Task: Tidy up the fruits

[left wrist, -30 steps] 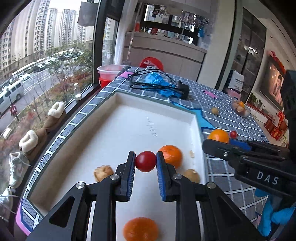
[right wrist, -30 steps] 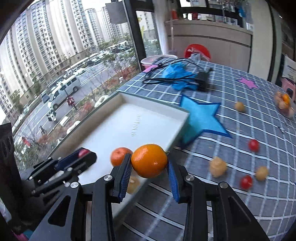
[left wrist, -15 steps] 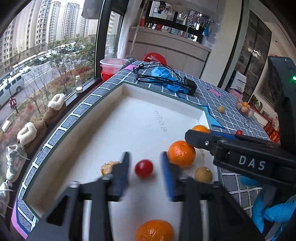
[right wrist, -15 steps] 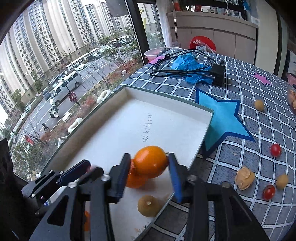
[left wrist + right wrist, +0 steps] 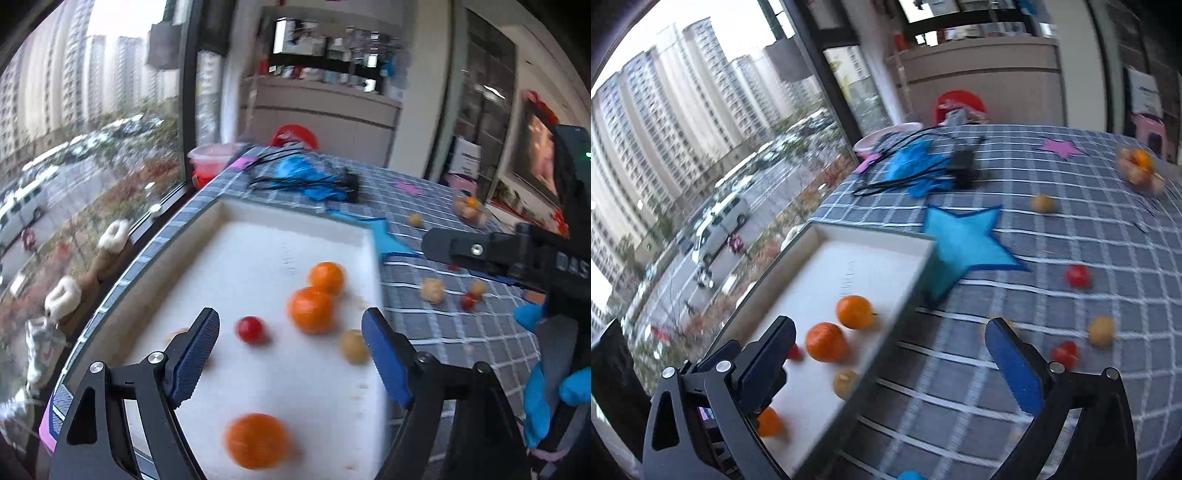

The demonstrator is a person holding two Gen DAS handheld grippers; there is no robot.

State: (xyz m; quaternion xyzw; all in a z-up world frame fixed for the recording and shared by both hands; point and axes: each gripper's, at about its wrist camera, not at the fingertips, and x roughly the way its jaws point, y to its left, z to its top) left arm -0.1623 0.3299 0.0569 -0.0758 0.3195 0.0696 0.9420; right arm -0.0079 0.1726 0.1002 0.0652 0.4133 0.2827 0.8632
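Both the left claw (image 5: 290, 356) and right claw (image 5: 888, 363) have just been opening and hold nothing, above a white tray (image 5: 258, 218) on the checked-cloth surface (image 5: 1108, 236) beside a city-view window (image 5: 92, 129).

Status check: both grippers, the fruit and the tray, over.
Left gripper and right gripper open, jaws just opened, nothing held. Three oranges and a red tomato lie in the white tray. More fruit loose on the tablecloth. Nothing blocking.

Table (image 5: 1052, 387) is covered w/ a grey checked cloth. On it are seen: white tray (image 5: 908, 295), blue star (image 5: 964, 243), black cables (image 5: 923, 162) on blue rag, scattered red & tan fruits.
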